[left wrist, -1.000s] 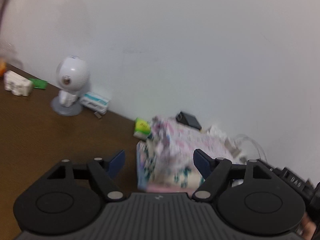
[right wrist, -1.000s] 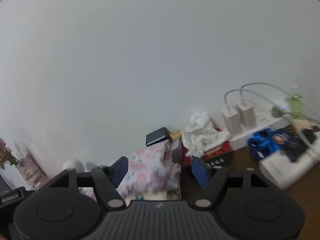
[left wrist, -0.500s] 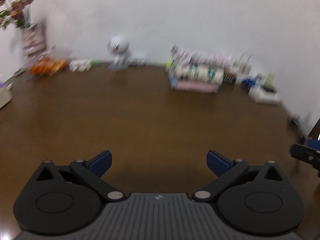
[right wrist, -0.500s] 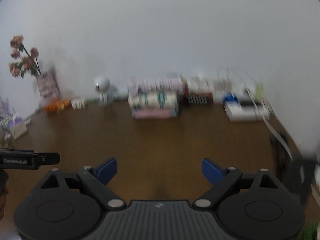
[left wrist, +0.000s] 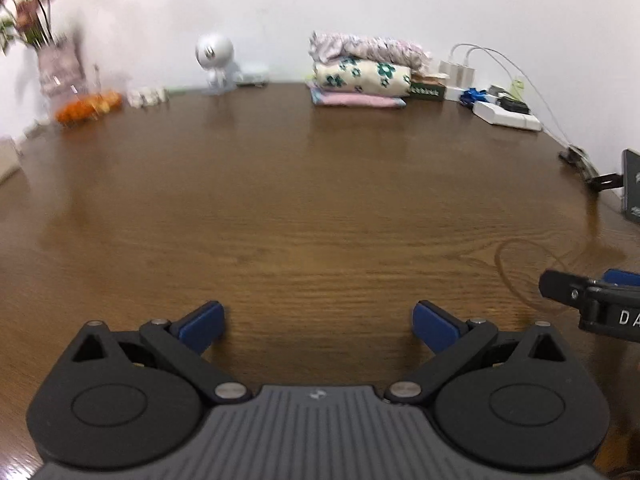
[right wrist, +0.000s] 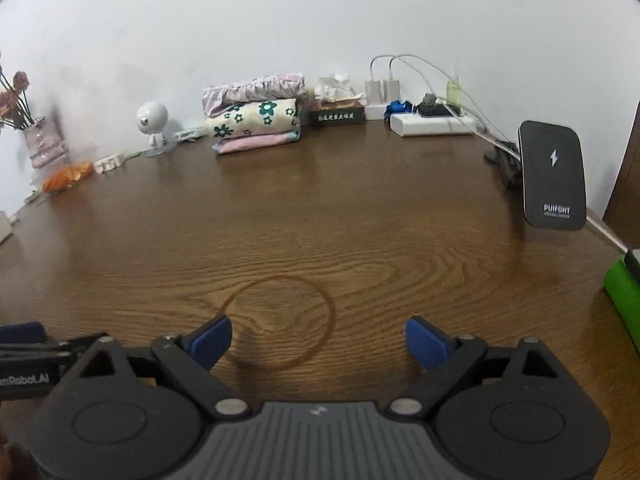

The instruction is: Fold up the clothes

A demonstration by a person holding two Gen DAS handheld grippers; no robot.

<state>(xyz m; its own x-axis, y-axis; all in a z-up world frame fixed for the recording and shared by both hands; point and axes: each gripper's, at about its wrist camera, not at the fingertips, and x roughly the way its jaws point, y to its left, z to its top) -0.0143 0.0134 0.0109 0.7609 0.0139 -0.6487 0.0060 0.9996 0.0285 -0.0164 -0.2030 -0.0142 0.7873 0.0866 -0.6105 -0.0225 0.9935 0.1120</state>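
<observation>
A stack of folded clothes rests against the far wall: a crumpled floral piece on top, a cream one with green flowers under it, a pink one at the bottom. The same stack of clothes shows in the right wrist view. My left gripper hovers open over bare wood near the table's front, nothing between its blue pads. My right gripper is just beside it, its jaws still opening and empty. Each gripper's fingers show at the edge of the other's view.
The brown wooden table carries a white round-headed camera, a vase of flowers, orange items, a dark box, chargers and a power strip, a black wireless charger on a stand and a green object.
Both grippers have drawn back from the clothes stack toward the table's front and lowered. Their jaws have widened and the stack stays by the wall.
</observation>
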